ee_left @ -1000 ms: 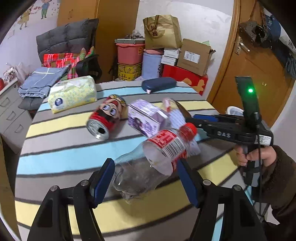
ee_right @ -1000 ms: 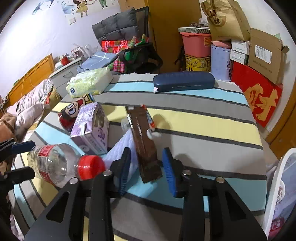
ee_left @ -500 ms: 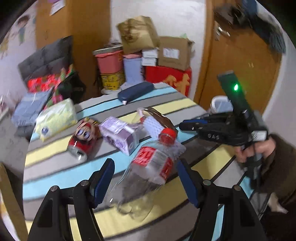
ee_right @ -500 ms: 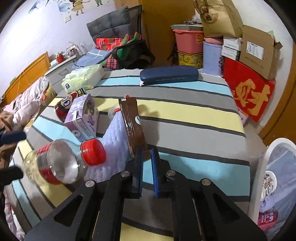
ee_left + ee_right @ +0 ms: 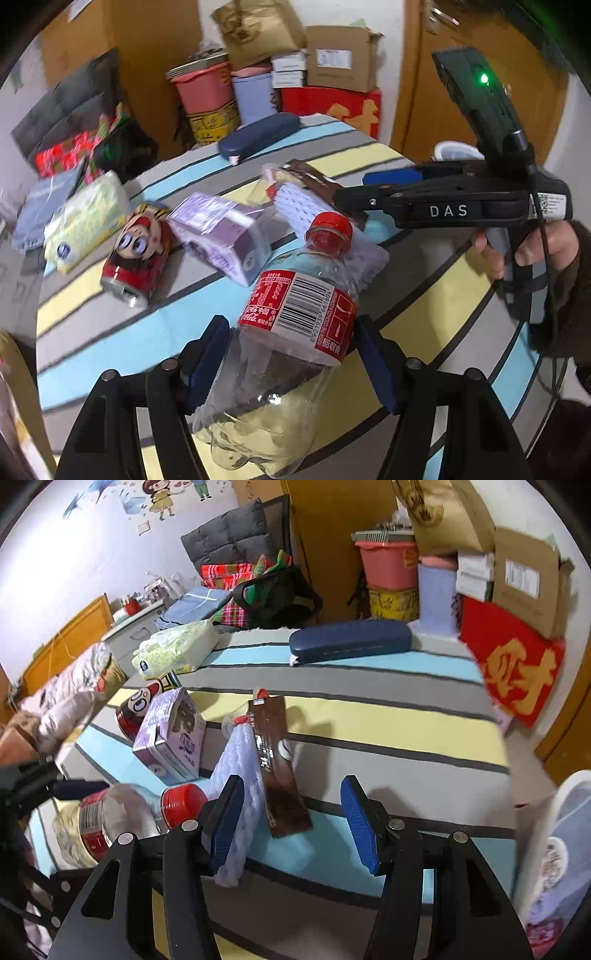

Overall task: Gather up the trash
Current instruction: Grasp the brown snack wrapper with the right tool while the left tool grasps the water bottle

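Left wrist view: left tongs (image 5: 291, 365) clench the clear bottle (image 5: 295, 317), lifted above the striped tabletop (image 5: 424, 295); keep that squeeze steady. Right wrist view: right tongs (image 5: 291, 823), just sprung apart, straddle the brown wrapper (image 5: 275, 771) (gripping nothing); centre it before closing.

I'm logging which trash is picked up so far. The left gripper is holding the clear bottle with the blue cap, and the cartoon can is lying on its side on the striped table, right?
Not quite: the cap is red, not blue, as the left wrist view shows. The left gripper does hold the clear bottle, and the cartoon can lies on its side on the striped table.
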